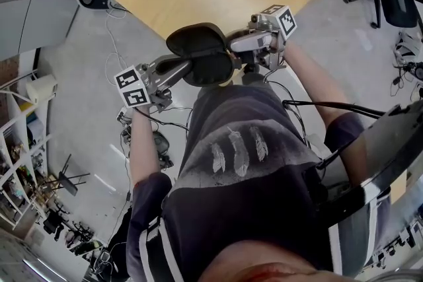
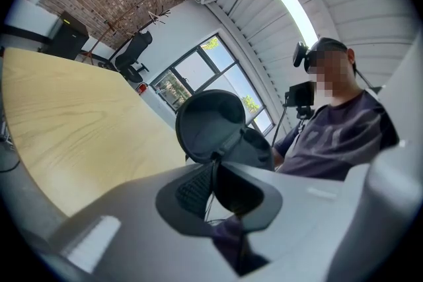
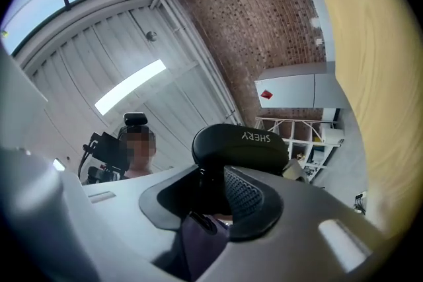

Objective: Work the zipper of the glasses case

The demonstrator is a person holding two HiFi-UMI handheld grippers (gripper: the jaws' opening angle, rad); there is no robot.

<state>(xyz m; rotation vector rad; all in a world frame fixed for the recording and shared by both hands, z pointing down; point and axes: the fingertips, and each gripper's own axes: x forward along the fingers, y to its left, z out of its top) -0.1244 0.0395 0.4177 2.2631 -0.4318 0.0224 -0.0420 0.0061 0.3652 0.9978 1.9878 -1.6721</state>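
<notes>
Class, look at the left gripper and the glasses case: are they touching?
Touching. The left gripper, in its own view, has its jaws closed on the lower rim of the open glasses case.

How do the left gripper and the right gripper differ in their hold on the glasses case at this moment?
The left gripper has its fingers shut on an edge of the glasses case; the right gripper has its fingers apart, gripping nothing. In the head view the left gripper reaches the case from the left and sits lower in the picture, the right gripper from the right and higher. Both meet at the open black case.
</notes>
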